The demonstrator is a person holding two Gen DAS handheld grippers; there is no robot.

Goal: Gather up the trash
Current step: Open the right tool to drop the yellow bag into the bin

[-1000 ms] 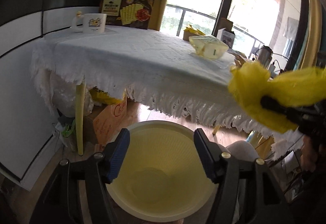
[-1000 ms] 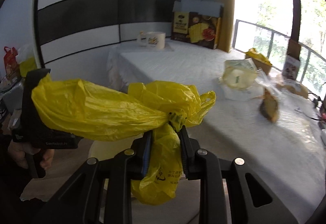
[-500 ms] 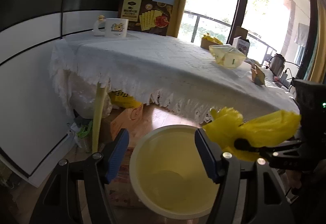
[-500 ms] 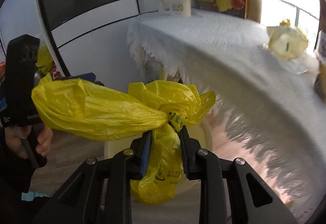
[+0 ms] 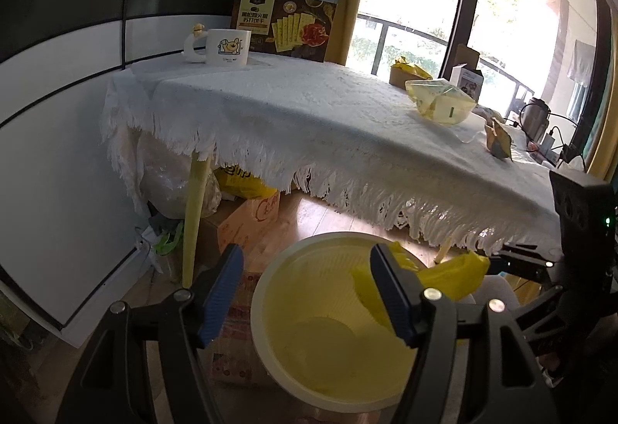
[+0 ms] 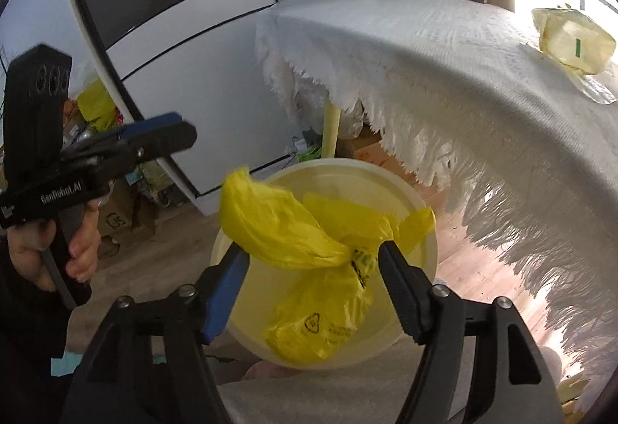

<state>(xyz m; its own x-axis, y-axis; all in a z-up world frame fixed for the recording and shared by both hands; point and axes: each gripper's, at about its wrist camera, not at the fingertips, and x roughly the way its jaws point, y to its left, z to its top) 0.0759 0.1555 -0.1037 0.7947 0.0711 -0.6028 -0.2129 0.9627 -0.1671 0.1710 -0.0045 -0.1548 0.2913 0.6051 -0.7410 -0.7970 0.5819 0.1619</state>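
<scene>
A knotted yellow plastic bag (image 6: 293,231) hangs over the mouth of a pale yellow bin (image 6: 347,165) on the floor. My right gripper (image 6: 311,256) is above the bin and its jaws are opening. The bag sits loose between them and the pads do not press on it. In the left wrist view the bag (image 5: 452,275) dips over the bin's rim (image 5: 332,236), with the right gripper (image 5: 521,262) behind it. My left gripper (image 5: 305,269) hovers open above the bin with nothing between its fingers. A hand holds the left gripper (image 6: 154,138) at the left of the right wrist view.
A table with a white fringed cloth (image 5: 309,115) stands just beyond the bin. On it are a clear yellowish bag (image 5: 440,103), a crumpled wrapper (image 5: 498,142), a mug (image 5: 226,47) and a cracker box (image 5: 286,22). Cardboard boxes (image 5: 247,215) and a table leg (image 5: 195,215) are underneath.
The right gripper came down from table height to the bin with the yellow bag. Its jaws spread apart and let go of the bag. The left gripper stayed open over the bin.
</scene>
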